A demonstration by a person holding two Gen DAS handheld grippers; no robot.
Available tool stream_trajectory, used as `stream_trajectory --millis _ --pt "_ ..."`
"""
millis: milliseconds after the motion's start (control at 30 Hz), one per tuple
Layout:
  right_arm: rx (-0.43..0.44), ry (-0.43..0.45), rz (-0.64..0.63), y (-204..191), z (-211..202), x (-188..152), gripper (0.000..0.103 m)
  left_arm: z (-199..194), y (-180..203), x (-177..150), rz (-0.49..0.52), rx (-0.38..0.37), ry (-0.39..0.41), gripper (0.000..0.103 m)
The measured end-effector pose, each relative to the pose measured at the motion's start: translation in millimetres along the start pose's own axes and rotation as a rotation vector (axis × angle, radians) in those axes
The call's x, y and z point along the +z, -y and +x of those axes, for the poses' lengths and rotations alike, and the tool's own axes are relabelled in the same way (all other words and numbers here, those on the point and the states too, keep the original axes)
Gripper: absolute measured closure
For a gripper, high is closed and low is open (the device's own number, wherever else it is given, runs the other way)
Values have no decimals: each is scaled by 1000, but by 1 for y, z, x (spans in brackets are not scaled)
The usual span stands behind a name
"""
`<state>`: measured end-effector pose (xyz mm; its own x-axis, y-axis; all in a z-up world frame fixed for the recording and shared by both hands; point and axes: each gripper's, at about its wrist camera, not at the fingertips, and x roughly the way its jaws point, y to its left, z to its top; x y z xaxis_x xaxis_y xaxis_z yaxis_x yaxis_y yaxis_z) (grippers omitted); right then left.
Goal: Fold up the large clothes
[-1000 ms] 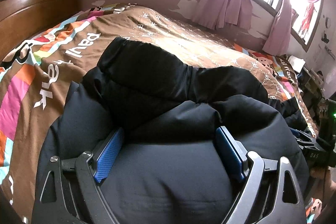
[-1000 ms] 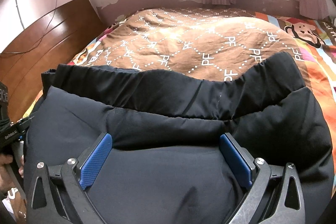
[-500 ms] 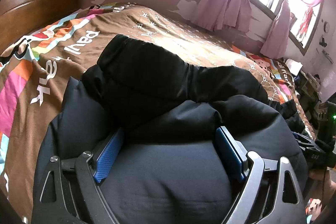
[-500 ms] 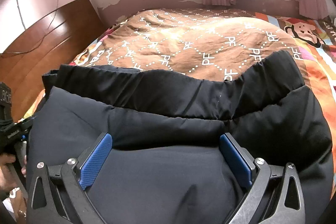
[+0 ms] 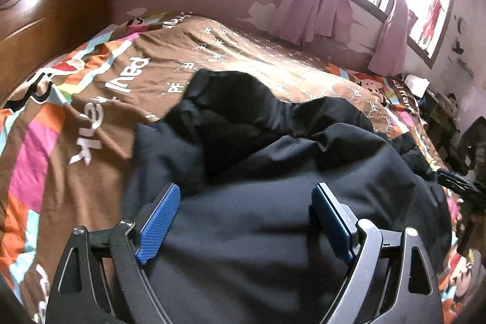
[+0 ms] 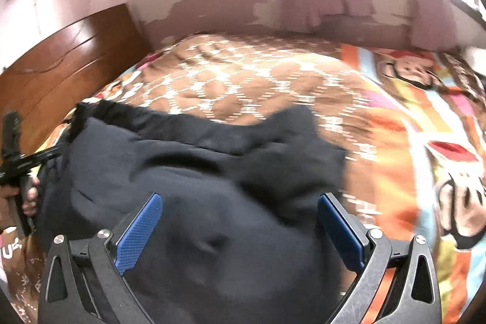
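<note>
The right wrist view is motion-blurred, and the dark jacket (image 6: 212, 217) runs off its bottom edge.

A matt, puffy dark cloth jacket (image 5: 273, 217) is lying on a printed cotton-like bedspread (image 5: 91, 126), beside a glossy wooden headboard (image 5: 45, 20); textured blue pads (image 6: 136, 236) are lining dull black plastic gripper fingers.

One jacket (image 5: 273, 217), perhaps two curtains (image 5: 316, 8)

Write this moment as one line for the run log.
left hand-held gripper: open over dark padded jacket | right hand-held gripper: open over jacket | jacket: on bed cover
</note>
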<state>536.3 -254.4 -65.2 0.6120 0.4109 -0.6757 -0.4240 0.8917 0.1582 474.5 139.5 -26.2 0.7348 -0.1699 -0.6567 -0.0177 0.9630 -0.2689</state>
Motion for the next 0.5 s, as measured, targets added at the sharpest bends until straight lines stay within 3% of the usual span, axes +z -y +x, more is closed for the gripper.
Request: stream_trajectory --millis 167,300,367,433,500 --pt "2 -67 178 58 5 -19 0 -10 -38 5 -85 -92 -71 18" --pt "84 -154 279 82 21 -32 0 -9 -50 7 -87 -159 -139 18" --pt "95 -208 318 87 30 -37 0 -12 -54 7 -84 -158 -141 18" --pt "101 -222 324 85 34 -39 0 -10 -64 3 -102 -110 -167 18" --pt "104 -232 308 81 37 -41 0 -8 -81 -4 -164 -129 -204 18"
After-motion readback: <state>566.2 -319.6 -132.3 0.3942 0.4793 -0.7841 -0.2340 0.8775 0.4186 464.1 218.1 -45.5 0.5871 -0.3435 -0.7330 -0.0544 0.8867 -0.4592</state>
